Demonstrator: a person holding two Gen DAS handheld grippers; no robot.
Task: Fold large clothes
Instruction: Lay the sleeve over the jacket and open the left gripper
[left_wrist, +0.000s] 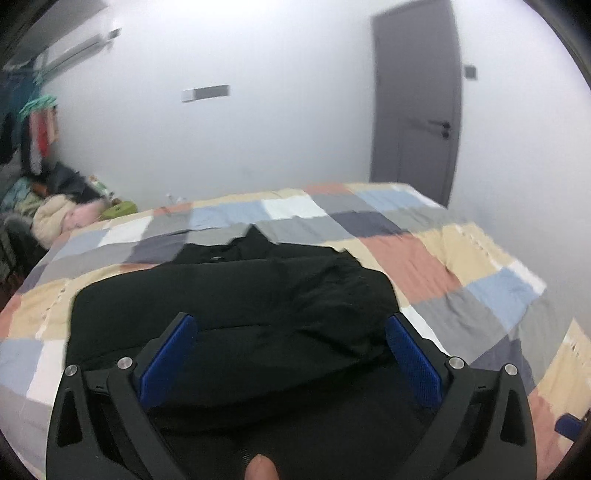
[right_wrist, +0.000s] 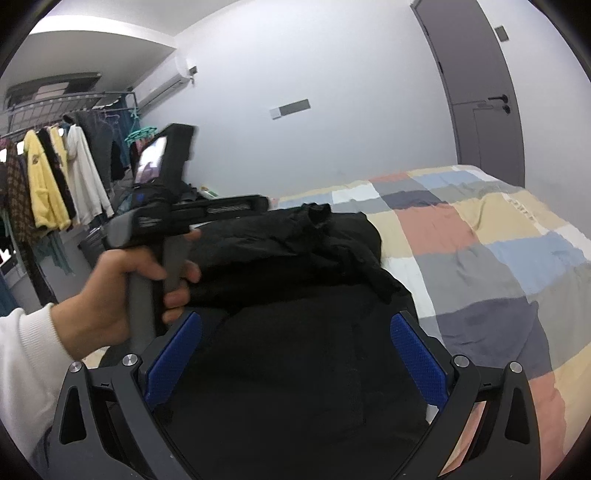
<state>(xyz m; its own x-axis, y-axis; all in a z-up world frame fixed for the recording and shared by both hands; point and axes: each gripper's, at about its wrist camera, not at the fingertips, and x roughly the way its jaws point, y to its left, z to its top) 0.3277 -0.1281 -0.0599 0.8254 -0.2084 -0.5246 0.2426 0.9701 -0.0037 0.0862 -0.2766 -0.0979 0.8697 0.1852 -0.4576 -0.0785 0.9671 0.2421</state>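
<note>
The black garment (left_wrist: 236, 306) is laid folded on the patchwork bed (left_wrist: 424, 258). The left gripper (left_wrist: 291, 354) and right gripper (right_wrist: 295, 354) are held released above the garment, nothing clamped.

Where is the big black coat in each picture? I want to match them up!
Left wrist view: the black coat lies in the lower middle, on the patchwork bedspread, past the open left tool.
Right wrist view: the black coat fills the lower middle, bunched up at its far end, beyond the open right tool.
Shared landmark: the grey door, upper right in both.
</note>
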